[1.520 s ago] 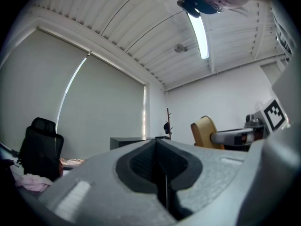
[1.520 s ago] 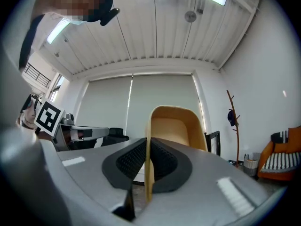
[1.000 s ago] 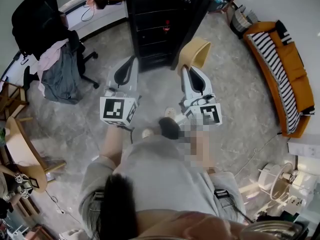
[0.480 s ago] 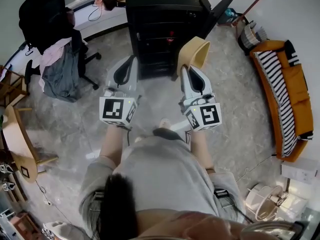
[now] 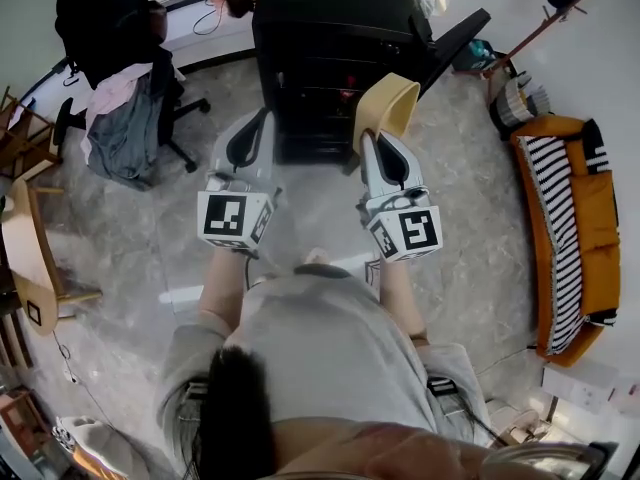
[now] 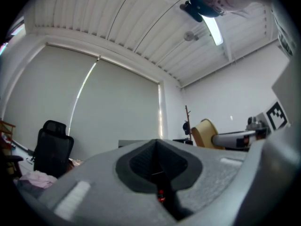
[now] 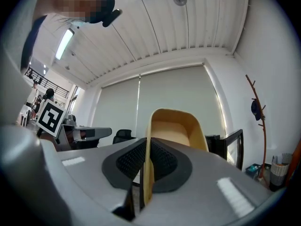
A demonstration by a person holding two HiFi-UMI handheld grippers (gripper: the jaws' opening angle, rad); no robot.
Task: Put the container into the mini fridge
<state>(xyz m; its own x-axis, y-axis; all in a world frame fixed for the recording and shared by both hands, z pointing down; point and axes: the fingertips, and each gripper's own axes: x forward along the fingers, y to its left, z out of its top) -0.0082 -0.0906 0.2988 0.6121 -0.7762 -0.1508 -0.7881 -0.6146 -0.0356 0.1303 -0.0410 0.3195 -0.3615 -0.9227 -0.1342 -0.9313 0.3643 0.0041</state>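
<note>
Precariously, the right hand-held gripper [image 5: 380, 136] pinches the tan plastic container [image 5: 390, 106] by its rim; bumping the black mini fridge [image 5: 330, 58] at twelve o'clock could dislodge it. The left hand-held gripper [image 5: 262, 120] is closed, empty.

Grey left claw [image 5: 262, 123] and right claw [image 5: 370, 140] each bear a black-and-white marker cube [image 5: 236, 218]; the shirt [image 5: 320, 338] is grey.

The mini fridge [image 5: 330, 58] has drawn nearer and fills more of the head view at 12 o'clock. The striped sofa [image 5: 590, 218] has slid down the right edge, from about 2 o'clock to past 3 o'clock. The office chair [image 5: 105, 18] has drifted up toward 11 o'clock. A coat rack [image 5: 545, 23] shows more fully at 1 o'clock. The shoes seen a second ago below the grippers are nearly hidden.
</note>
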